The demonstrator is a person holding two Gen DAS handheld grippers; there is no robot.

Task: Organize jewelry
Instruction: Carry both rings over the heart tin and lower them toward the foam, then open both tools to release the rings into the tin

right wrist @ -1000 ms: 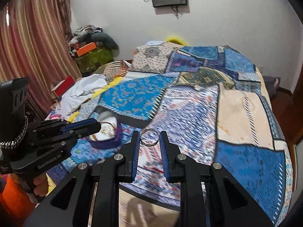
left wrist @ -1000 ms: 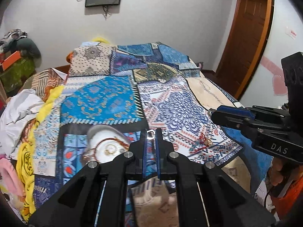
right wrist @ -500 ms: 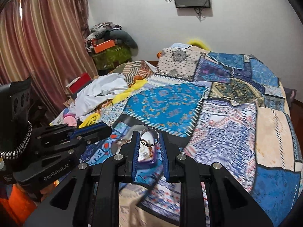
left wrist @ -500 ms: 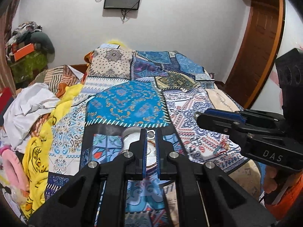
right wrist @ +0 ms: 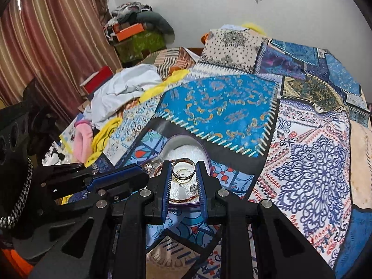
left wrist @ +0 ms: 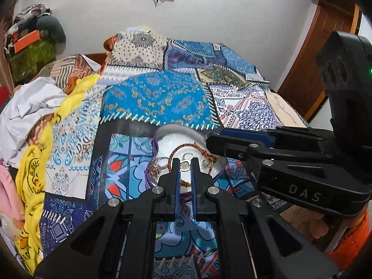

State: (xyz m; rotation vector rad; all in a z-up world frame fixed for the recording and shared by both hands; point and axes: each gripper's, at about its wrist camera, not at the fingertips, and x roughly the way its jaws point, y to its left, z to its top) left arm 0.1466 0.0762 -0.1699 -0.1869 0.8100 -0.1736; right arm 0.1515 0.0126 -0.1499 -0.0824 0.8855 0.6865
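A: Left gripper (left wrist: 185,165) jaws nearly together, clamped on a small ring (left wrist: 185,166) right at the tips. Right gripper (right wrist: 183,171) jaws a bit wider, pinching a bigger ring (right wrist: 183,169) edge-on between the pads.

B: Where's the drop?

A: White heart-shaped tray (right wrist: 186,150) with a purple rim, on the patchwork bedspread (right wrist: 220,107). Both sets of tips sit over it. Already holds a reddish cord bracelet (left wrist: 186,148), a thin gold ring (right wrist: 182,176) and a silvery piece (left wrist: 160,165) at the left edge.

B: So the step is?

A: Looks like place: both rings carried, neither let go yet.

B: Next move?

A: I'd say lower to just above the tray floor, then part the jaws. One side at a time; the two grippers are close, right one crossing just beside the left's tips. Aim for bare white lining, clear of the bracelet. Rings roll, so release low.

B: Height over the tray?

A: Can't tell from these views.
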